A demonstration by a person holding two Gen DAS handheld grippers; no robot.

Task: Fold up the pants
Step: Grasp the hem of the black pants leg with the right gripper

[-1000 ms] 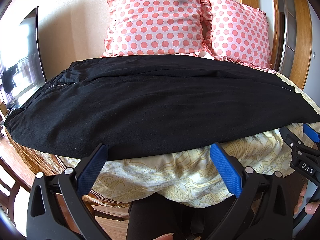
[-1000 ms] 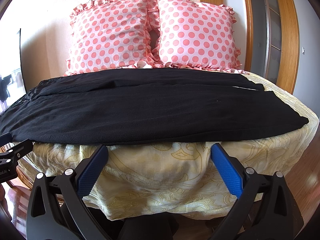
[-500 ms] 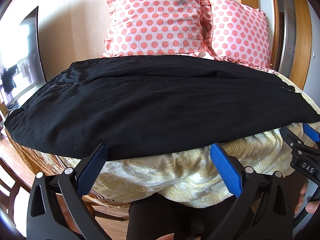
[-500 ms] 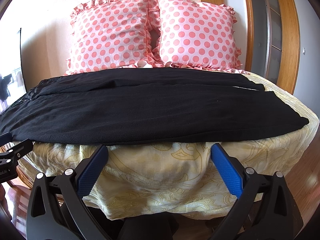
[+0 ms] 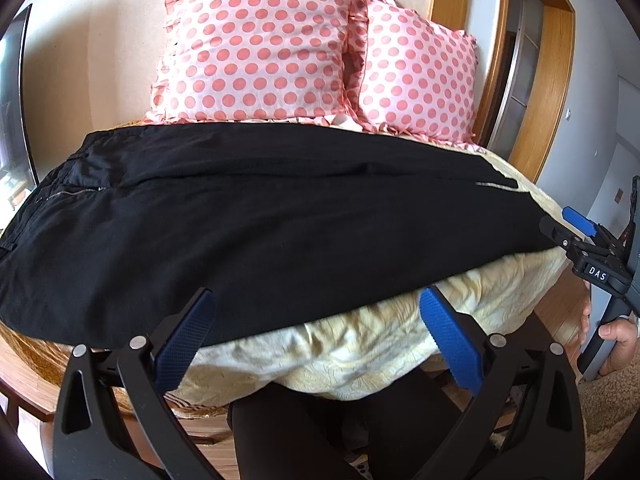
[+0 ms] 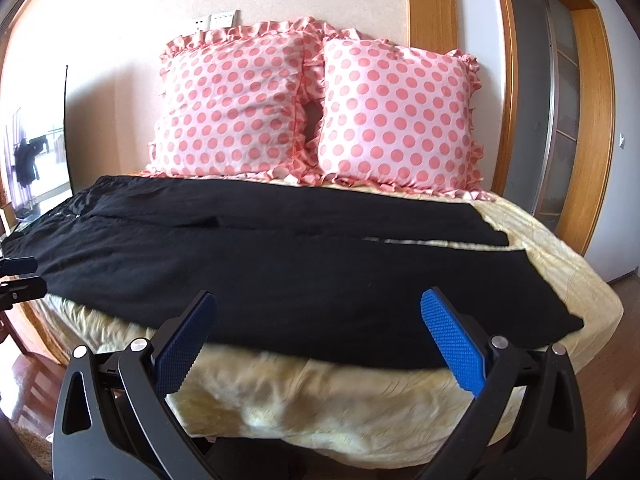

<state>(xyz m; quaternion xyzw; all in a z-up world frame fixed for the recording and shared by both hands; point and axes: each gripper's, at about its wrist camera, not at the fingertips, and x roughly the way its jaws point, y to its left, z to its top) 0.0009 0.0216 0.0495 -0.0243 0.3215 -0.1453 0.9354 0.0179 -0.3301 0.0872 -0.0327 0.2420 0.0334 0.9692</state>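
Pants (image 5: pixel 256 224) flat on bed (image 5: pixel 360 344)

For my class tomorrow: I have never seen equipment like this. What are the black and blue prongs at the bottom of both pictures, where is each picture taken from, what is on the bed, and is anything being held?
No robot here: a person holds a two-finger tool in each hand, each carrying a wide-angle camera that looks along its fingers. One picture comes from the left tool, the other from the right tool. The prongs are their blue-padded fingers, spread open and holding nothing. Black pants lie flat across a bed covered by a pale yellow bedspread, waistband to the left, legs to the right. Two pink polka-dot pillows lean against the wall. At the left picture's right edge you see the right tool and the person's hand.
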